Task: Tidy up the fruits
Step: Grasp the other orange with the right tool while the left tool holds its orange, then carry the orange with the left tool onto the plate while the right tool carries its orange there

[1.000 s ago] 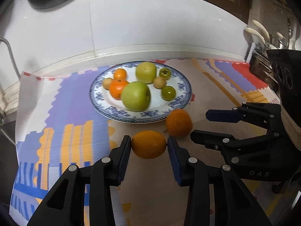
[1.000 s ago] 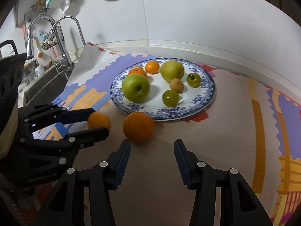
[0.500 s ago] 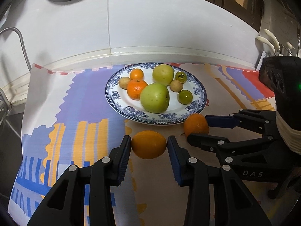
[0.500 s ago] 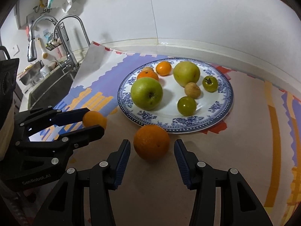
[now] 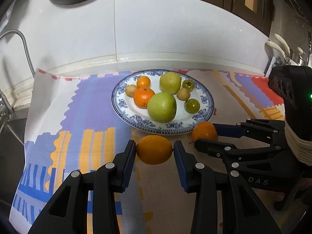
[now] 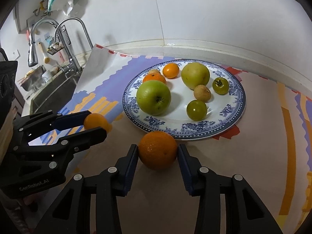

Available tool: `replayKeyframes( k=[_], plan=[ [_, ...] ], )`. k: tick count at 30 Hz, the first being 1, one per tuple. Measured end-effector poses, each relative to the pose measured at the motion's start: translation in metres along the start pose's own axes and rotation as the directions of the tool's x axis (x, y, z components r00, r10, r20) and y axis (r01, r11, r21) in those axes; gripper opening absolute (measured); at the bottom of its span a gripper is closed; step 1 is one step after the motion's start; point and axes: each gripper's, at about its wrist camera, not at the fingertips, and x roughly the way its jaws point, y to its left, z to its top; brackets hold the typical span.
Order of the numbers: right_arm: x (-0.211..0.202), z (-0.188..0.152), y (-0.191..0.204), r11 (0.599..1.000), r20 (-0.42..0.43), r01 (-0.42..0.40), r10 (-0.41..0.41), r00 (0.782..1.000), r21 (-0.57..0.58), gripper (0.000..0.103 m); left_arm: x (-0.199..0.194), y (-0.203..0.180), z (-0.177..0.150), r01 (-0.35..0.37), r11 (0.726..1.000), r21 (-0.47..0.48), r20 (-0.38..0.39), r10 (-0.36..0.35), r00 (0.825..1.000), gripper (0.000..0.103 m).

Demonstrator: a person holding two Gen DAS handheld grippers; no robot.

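Just beyond both held oranges [image 6: 158, 150]: plate [image 6: 232, 120] rim, green apple [image 6: 153, 97] nearest.

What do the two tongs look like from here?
Both are black plastic with silver rivets and blue ribbed pads. The left tongs read "GenRobot.AI" on the body, the right tongs "DAS", with pale cord wrapped behind and a green light on its housing.

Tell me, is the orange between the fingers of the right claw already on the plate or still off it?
Off it. The orange sits on the mat just in front of the plate rim.
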Motion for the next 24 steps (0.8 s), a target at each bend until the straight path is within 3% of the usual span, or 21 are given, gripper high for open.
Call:
replayKeyframes(
  k=[24],
  plan=[
    [-0.084,0.025,0.001,0.995,0.201,0.091,-0.097,0.975,0.042,0.042,-0.056,-0.025,0.037,0.027,0.998,0.063,0.178,-0.038,0.983,0.04]
  ],
)
